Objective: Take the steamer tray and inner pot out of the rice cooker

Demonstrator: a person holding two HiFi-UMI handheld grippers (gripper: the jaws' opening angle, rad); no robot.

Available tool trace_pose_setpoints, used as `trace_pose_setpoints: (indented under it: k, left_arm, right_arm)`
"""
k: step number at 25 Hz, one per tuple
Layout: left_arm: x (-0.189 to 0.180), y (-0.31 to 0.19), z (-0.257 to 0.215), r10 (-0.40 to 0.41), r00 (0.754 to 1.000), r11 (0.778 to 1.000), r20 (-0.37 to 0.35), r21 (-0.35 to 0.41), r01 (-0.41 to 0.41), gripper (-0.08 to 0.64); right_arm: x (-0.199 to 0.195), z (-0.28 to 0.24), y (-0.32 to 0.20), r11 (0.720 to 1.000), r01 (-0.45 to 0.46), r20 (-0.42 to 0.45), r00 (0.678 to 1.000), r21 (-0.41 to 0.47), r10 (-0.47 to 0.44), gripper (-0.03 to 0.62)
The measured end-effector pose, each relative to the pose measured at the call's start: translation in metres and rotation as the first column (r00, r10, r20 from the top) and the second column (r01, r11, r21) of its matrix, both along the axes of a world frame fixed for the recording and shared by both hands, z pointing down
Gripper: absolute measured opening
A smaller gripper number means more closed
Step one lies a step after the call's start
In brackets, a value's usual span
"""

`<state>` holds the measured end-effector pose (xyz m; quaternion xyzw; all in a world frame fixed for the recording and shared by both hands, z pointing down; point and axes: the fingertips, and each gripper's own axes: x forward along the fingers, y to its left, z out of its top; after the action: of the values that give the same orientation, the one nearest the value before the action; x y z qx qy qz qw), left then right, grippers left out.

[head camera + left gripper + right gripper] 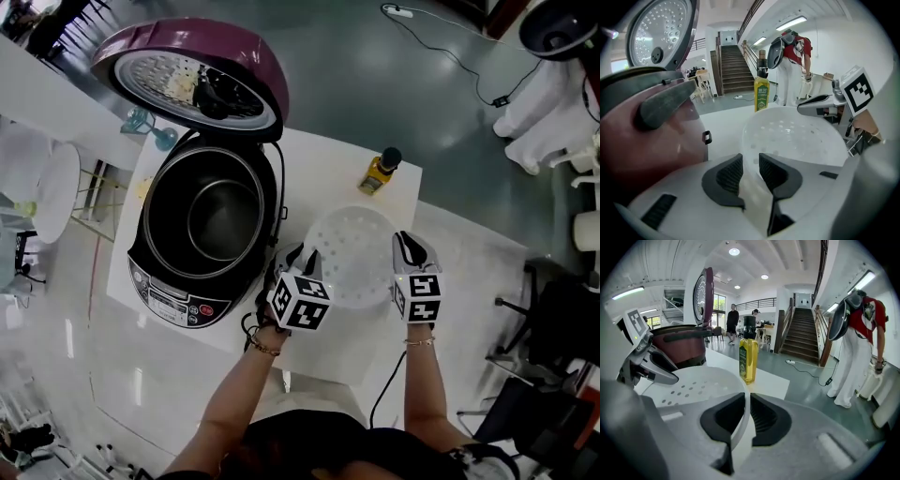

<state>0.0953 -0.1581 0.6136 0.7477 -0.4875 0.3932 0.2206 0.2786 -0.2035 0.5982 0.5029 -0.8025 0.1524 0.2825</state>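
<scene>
The white perforated steamer tray (352,255) is held over the white table (309,159), just right of the rice cooker (159,281). My left gripper (302,262) is shut on its left rim and my right gripper (410,248) on its right rim. In the left gripper view the rim of the tray (797,133) runs between the dark pads of the left gripper (751,171). In the right gripper view the thin rim of the tray (693,385) is pinched by the right gripper (747,416). The dark inner pot (220,220) sits in the cooker under the raised maroon lid (202,70). Whether the tray touches the table I cannot tell.
A yellow oil bottle (380,172) stands at the table's far edge beyond the tray, close ahead of the right gripper (748,359). A power cable (450,56) lies on the floor. A person in a red top (862,333) bends over to the right.
</scene>
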Motion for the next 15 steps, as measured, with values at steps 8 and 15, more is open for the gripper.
trace_pose_setpoints:
  k: [8, 15]
  left_arm:
    - [0.003, -0.017, 0.02, -0.015, 0.999, 1.0, 0.029, -0.015, 0.016, 0.109]
    - [0.001, -0.026, 0.029, -0.022, 0.999, 1.0, 0.042, -0.02, 0.023, 0.106]
  right_arm:
    - [0.003, 0.017, -0.022, 1.0, 0.004, -0.003, 1.0, -0.009, -0.004, 0.043]
    - [0.002, 0.027, -0.03, 1.0, 0.011, -0.002, 1.0, -0.007, -0.011, 0.043]
